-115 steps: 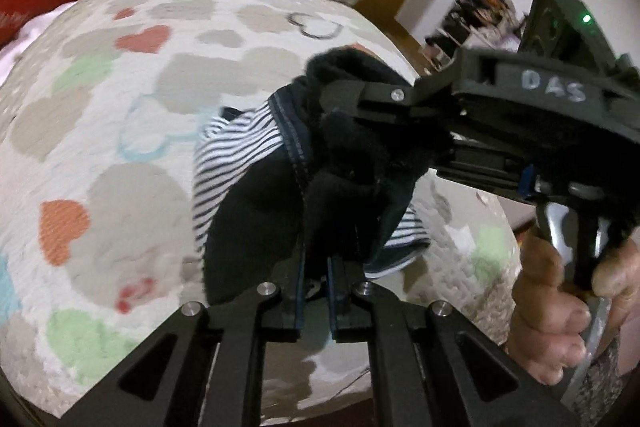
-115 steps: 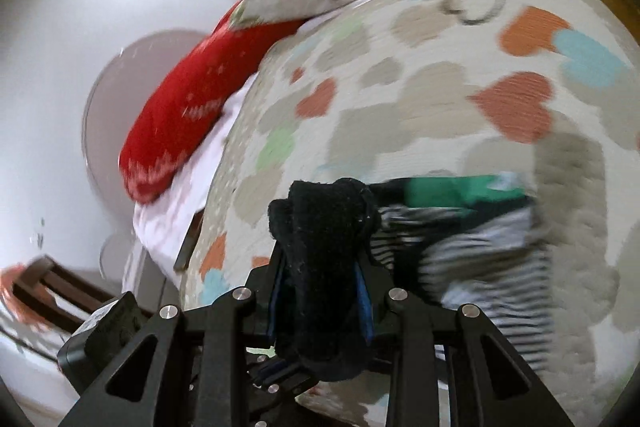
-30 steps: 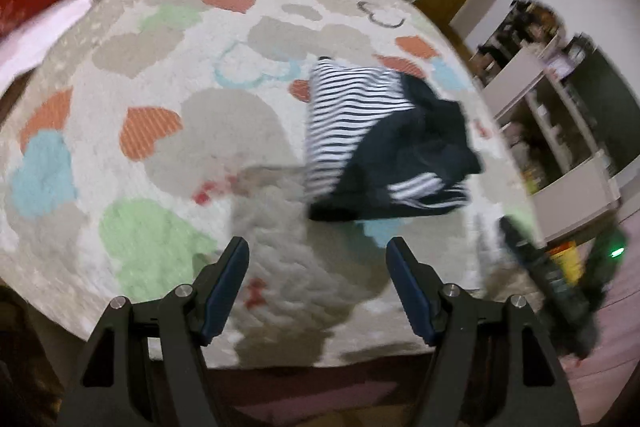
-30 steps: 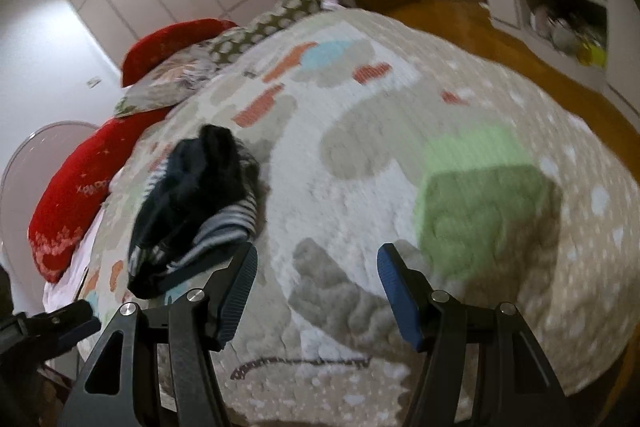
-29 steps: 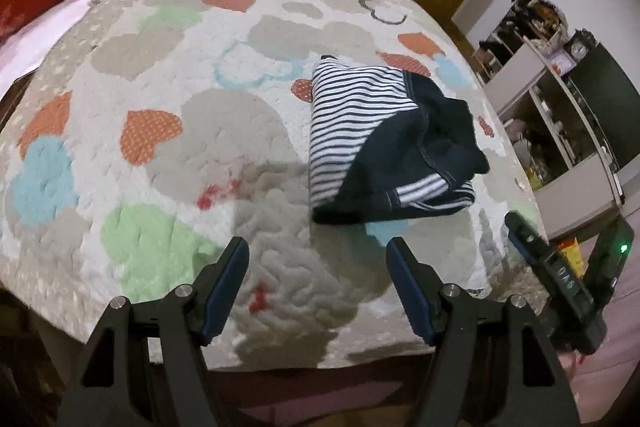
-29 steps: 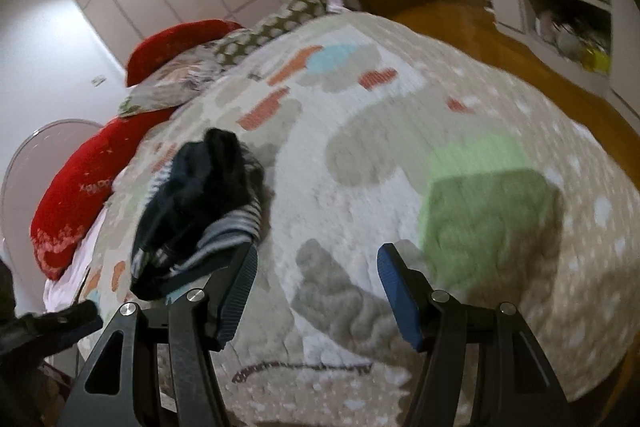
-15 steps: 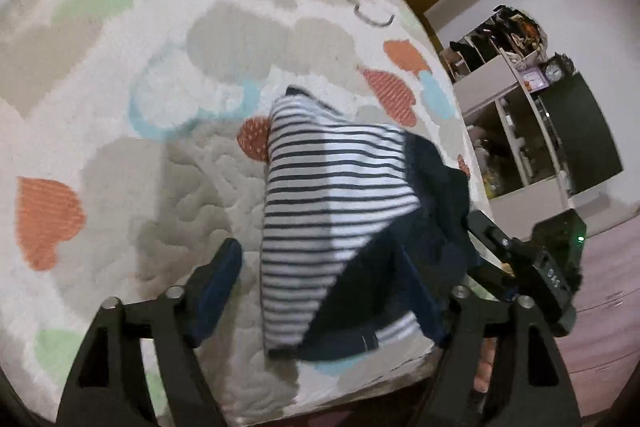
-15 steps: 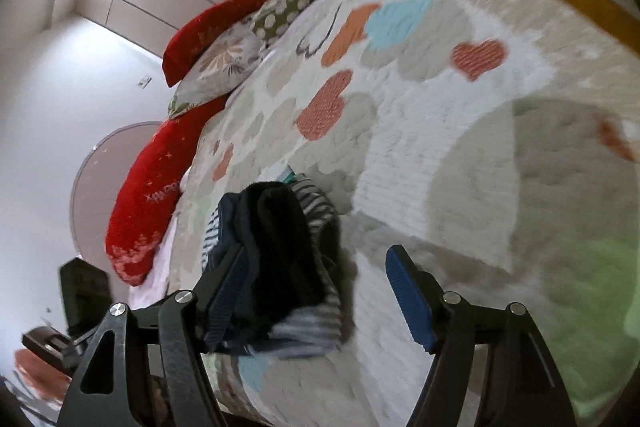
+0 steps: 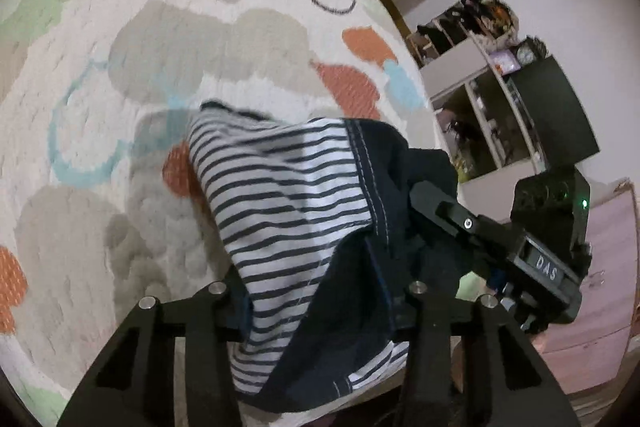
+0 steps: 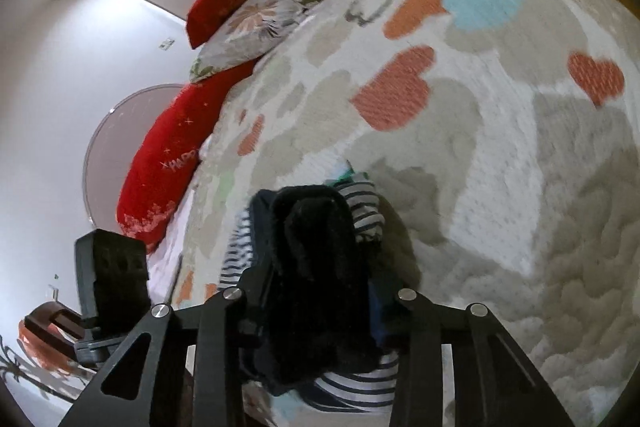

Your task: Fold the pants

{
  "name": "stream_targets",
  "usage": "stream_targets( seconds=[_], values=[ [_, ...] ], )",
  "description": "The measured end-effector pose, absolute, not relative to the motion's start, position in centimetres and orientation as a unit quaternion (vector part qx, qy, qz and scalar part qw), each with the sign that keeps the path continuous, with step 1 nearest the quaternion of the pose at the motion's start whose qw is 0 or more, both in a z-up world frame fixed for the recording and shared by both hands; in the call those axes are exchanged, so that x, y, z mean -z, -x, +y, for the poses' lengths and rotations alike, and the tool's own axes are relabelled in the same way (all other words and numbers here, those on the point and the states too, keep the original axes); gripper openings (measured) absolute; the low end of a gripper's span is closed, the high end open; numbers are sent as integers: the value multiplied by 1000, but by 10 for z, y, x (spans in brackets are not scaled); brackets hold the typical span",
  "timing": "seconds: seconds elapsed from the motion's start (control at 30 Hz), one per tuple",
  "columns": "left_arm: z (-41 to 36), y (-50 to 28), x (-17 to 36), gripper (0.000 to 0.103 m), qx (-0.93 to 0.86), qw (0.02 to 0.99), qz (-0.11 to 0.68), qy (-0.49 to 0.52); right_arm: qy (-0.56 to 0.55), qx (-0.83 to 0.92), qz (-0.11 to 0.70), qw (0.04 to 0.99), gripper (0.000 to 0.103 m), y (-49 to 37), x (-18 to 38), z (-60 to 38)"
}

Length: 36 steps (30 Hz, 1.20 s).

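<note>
The pants (image 9: 296, 203) are a folded bundle of navy cloth and white-and-navy striped lining, near the front edge of the heart-patterned bed cover (image 9: 168, 39). My left gripper (image 9: 320, 311) has its jaws wide apart on either side of the bundle's near end, which fills the gap between them. My right gripper (image 10: 316, 311) straddles the dark fuzzy end of the pants (image 10: 316, 259) the same way. Its black body also shows in the left wrist view (image 9: 500, 251), at the bundle's right side. I cannot tell whether either pair of fingers presses the cloth.
Red cushions (image 10: 168, 163) and patterned pillows (image 10: 256, 27) line the far end of the bed. Open shelves (image 9: 488, 107) with clutter and a dark cabinet (image 9: 560, 115) stand to the right of the bed. The bed's front edge is just below the bundle.
Both grippers were pulled back and open a second ago, with the pants lying free. They have since moved in and now straddle the bundle from two sides.
</note>
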<state>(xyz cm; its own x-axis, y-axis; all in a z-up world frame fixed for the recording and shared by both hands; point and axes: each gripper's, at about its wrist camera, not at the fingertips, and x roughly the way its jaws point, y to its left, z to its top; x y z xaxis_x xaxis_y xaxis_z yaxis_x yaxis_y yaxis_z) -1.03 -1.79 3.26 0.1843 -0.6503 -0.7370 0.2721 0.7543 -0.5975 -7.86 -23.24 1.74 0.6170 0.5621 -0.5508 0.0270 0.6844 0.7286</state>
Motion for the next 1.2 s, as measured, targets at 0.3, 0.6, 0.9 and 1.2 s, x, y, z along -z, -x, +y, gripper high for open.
stream_targets(
  seconds=[0.3, 0.6, 0.9, 1.2],
  values=[
    [-26, -67, -55, 45, 239, 799, 536, 128, -316, -145, 397, 850, 40, 11, -48, -223],
    [9, -75, -21, 61, 188, 796, 560, 136, -303, -42, 426, 852, 71, -20, -16, -246],
    [19, -11, -41, 62, 170, 830, 523, 93, -366, -143, 340, 854, 59, 22, -69, -238],
    [11, 20, -26, 62, 163, 829, 533, 56, -393, -123, 389, 824, 45, 36, -8, -223]
  ],
)
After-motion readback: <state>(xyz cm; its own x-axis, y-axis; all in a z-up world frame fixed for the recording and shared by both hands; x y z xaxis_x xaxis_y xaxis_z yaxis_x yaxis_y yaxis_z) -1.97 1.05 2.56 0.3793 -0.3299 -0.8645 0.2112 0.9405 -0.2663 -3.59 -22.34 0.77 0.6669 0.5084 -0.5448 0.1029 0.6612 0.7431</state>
